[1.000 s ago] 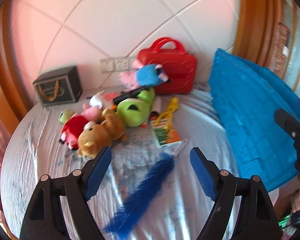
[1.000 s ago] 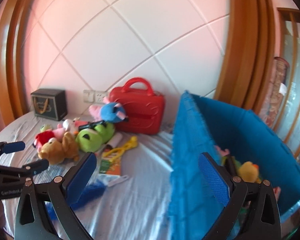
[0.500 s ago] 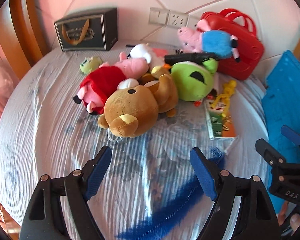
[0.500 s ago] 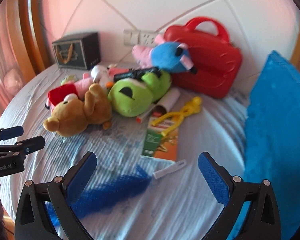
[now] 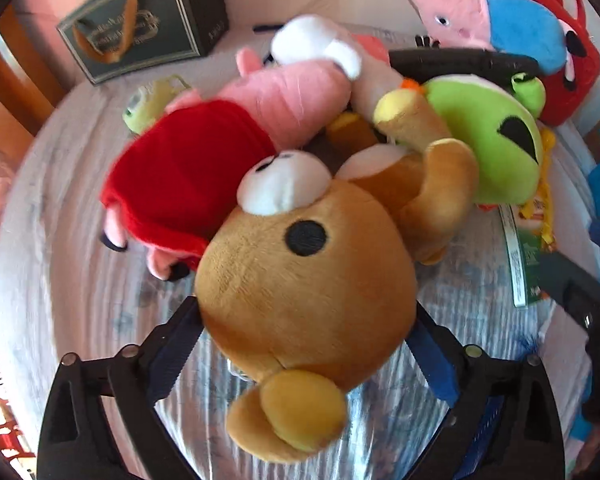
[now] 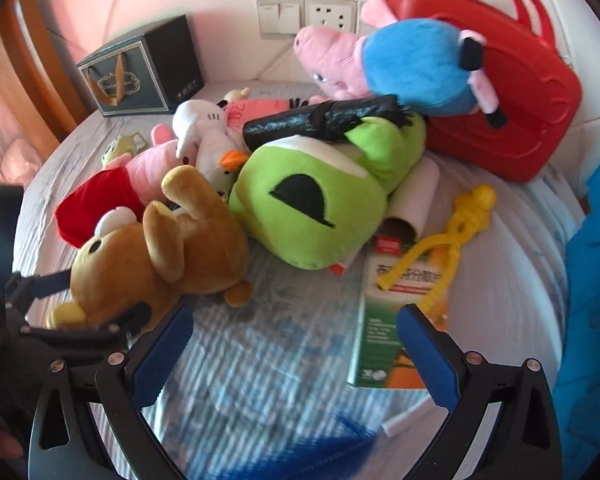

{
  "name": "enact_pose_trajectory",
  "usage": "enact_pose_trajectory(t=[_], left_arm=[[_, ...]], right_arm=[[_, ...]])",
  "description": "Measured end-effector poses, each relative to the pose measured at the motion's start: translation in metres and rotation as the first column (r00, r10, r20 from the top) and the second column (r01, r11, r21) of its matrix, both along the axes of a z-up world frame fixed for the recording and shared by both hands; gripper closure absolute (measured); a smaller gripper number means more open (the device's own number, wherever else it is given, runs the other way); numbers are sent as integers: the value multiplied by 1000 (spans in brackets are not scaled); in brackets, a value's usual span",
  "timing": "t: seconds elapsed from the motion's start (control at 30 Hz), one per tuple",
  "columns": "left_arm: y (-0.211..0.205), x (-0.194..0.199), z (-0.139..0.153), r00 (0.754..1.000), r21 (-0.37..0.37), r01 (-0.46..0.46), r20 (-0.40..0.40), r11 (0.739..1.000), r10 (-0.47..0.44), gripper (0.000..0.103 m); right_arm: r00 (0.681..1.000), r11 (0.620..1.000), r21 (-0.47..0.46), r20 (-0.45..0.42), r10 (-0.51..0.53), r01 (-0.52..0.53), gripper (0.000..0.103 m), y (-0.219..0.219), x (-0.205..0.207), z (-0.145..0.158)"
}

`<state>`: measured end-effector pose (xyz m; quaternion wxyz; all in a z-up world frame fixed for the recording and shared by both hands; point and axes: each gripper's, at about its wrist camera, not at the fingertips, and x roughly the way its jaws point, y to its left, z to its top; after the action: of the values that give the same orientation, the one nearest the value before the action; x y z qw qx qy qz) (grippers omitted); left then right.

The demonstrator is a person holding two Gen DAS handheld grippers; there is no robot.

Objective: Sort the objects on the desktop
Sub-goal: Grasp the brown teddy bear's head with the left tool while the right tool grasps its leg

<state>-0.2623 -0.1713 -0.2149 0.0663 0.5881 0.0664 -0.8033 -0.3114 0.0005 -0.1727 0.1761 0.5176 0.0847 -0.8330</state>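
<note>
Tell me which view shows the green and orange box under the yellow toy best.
The right wrist view. There the green and orange box lies almost whole on the striped cloth, its printed face readable as text, with the yellow toy across its upper end. The left wrist view catches only a thin strip of it at the right edge.

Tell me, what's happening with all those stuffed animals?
Someone is sorting toys on a round table. The left gripper has its open fingers on either side of the brown teddy bear, about to grab its head. The right gripper hovers open and empty nearby. The other plushies are piled together.
</note>
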Motion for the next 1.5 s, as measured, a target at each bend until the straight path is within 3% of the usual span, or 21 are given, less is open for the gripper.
enact_pose_trajectory(t=[0.3,0.43,0.57,0.63,0.7,0.8,0.83,0.87,1.03,1.2,1.33,1.43,1.5], left_arm=[[-38,56,-12,980,-40,201,0,979,-201,4],[-63,67,-13,972,-29,236,4,971,-236,4],[-57,73,-7,953,-30,303,-10,952,-304,6],[-53,76,2,942,-17,332,-35,943,-333,6],[-47,77,13,934,-2,351,-70,936,-350,7],[-42,70,24,930,-13,352,-106,936,-351,10],[-41,64,25,931,-14,349,-106,937,-348,18],[-40,58,21,934,1,346,-98,938,-344,19],[-52,48,13,933,14,341,-123,940,-337,19],[-62,49,3,938,54,343,-59,938,-340,13],[-64,47,-13,946,100,325,-20,940,-325,7],[-61,50,-15,945,85,326,-54,942,-322,7],[-59,54,-13,944,69,326,-74,943,-321,14]], right_arm=[[998,1000,2,54,-29,29,0,-36,32,-5],[996,998,-13,62,-68,69,0,-54,50,-7],[991,993,-15,67,-112,114,1,-72,63,-17],[988,989,-41,72,-138,141,11,-76,65,-23],[981,982,-69,97,-171,178,29,-74,63,-32],[967,964,-139,151,-208,229,30,-67,60,-43],[965,961,-144,152,-213,235,30,-65,59,-43],[964,960,-147,153,-216,238,30,-65,58,-44],[964,959,-126,107,-242,255,30,-69,52,-38],[960,949,-150,75,-270,278,30,-68,42,-35],[972,968,-93,51,-228,231,32,-82,43,-40],[977,973,-89,30,-209,211,48,-87,49,-37],[981,978,-77,13,-194,194,58,-92,53,-34]])
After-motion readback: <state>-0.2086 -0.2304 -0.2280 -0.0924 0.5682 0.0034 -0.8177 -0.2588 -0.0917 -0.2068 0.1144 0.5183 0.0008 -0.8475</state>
